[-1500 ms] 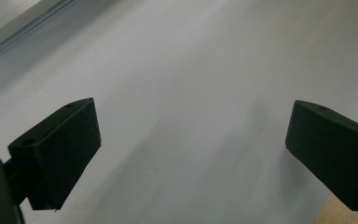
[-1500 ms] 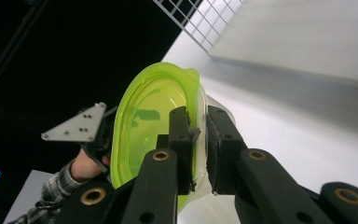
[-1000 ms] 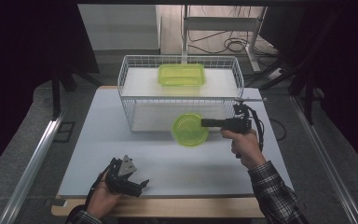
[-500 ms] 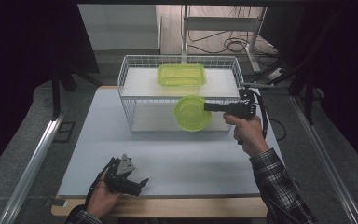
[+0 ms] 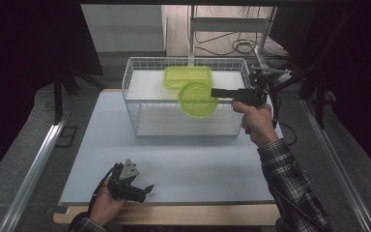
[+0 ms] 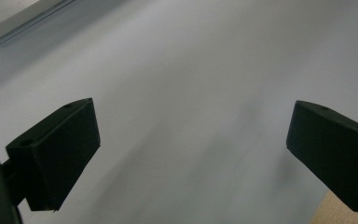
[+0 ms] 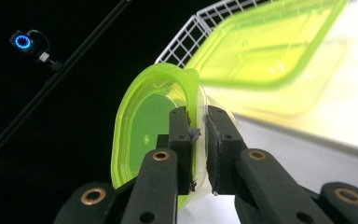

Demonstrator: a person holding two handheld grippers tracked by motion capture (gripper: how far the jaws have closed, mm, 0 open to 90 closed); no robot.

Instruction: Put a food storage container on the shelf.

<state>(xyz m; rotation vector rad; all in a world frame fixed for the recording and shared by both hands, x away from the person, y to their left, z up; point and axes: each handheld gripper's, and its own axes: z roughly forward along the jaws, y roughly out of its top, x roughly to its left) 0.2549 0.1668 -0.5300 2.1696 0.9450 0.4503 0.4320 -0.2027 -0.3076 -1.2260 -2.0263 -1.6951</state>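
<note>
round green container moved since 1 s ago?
Yes. The round green container, clamped in the right tongs, has gone up: it was in front of the wire basket's lower front wall and is now level with its top rim, over the rectangular green container.

White mat (image 5: 183, 164) covered nearly the whole desk (image 5: 174, 215); bare wood showed only along the near edge. White wire basket (image 5: 130, 92) stood on the mat at the far edge, slightly toward the right corner. Rectangular lime-green container (image 5: 186, 75) sat inside it, against the far wall, left of centre. Off the desk: aluminium rail (image 5: 34, 164) ran on the floor along the left edge, metal stand (image 5: 192, 34) rose beyond the far edge, and loose cables (image 5: 232, 46) lay on the floor behind it. Dark surround on both sides. Small blue ring light (image 7: 22, 41) glowed in the dark in the right gripper view.
</note>
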